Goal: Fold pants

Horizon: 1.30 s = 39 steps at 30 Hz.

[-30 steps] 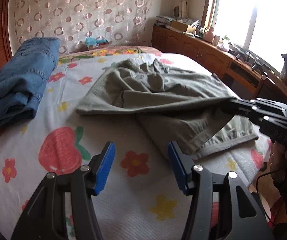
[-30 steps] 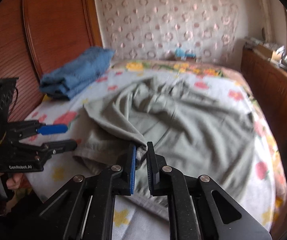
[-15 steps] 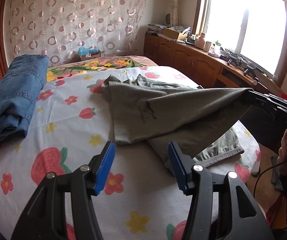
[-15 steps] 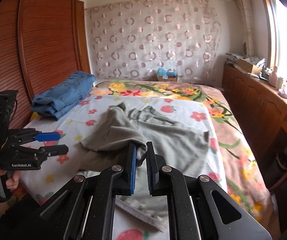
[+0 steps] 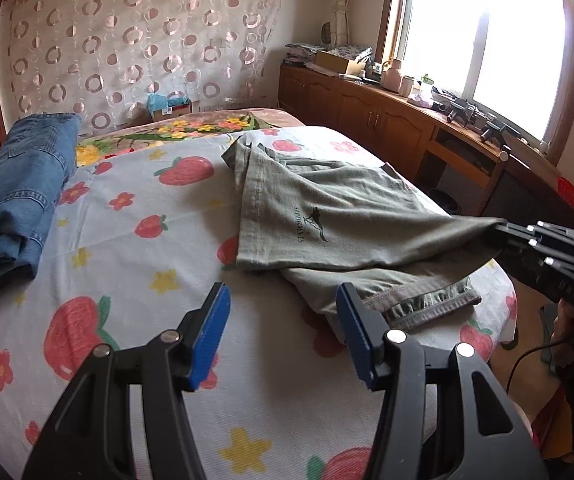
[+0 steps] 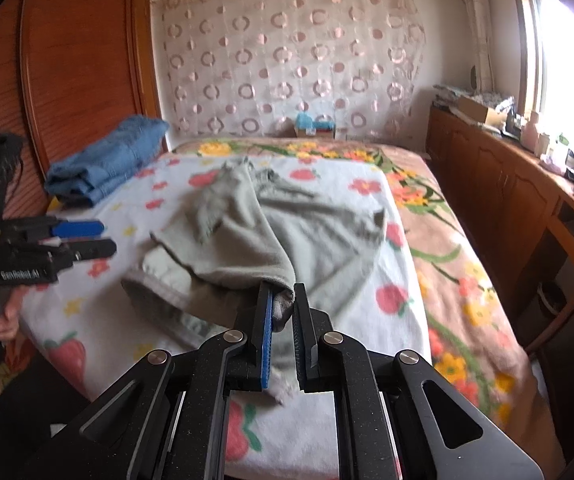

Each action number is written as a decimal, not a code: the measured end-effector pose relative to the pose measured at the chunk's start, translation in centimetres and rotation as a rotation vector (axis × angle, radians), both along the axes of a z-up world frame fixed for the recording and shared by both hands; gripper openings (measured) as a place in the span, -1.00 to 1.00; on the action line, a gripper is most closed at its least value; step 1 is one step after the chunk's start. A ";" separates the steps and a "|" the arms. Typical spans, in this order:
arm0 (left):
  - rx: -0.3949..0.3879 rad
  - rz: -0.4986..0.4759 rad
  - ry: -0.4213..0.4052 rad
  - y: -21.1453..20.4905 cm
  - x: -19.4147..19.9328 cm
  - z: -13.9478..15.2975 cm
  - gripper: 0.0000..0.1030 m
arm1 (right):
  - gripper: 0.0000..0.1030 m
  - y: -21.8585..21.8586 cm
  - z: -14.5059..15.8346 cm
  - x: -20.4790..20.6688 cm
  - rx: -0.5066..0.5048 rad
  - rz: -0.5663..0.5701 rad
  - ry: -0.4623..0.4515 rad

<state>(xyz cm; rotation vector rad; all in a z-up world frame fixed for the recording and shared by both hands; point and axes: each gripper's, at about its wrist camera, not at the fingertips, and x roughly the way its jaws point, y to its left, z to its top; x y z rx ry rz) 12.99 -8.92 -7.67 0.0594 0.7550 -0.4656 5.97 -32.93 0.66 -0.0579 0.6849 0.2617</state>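
Grey-green pants (image 5: 339, 216) lie crumpled on the flowered bedsheet (image 5: 135, 240), one part stretched taut toward the bed's right edge. My right gripper (image 6: 283, 300) is shut on a corner of the pants (image 6: 255, 236) and holds it lifted off the bed; the same gripper (image 5: 503, 229) shows at the right of the left wrist view. My left gripper (image 5: 283, 312) hovers open over the sheet, just left of the pants' hem (image 5: 427, 304), with nothing between its blue pads (image 5: 211, 332). In the right wrist view the left gripper (image 6: 99, 238) is at the left, held by a hand.
Folded blue jeans (image 5: 15, 192) lie at the bed's far left by the wooden headboard (image 6: 71, 80). A wooden cabinet (image 5: 387, 120) with clutter runs under the window on the right. A small box (image 6: 315, 124) sits at the bed's far end by the curtain.
My right gripper has pulled the pants' corner rightward and toward the near edge, dragging the cloth across the bed and stretching it. The left gripper stayed open and shifted a little.
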 end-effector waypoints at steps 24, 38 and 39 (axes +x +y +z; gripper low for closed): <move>0.004 0.001 0.003 -0.3 -0.1 -0.6 0.05 | -0.43 -1.3 -1.4 -1.2 0.019 -0.022 0.055; -0.003 0.064 -0.048 3.0 -0.1 1.1 0.05 | -0.42 3.1 0.3 1.7 0.013 0.059 0.023; -0.002 0.067 -0.052 3.2 0.0 1.1 0.05 | -0.42 3.6 0.3 2.2 0.012 0.070 0.027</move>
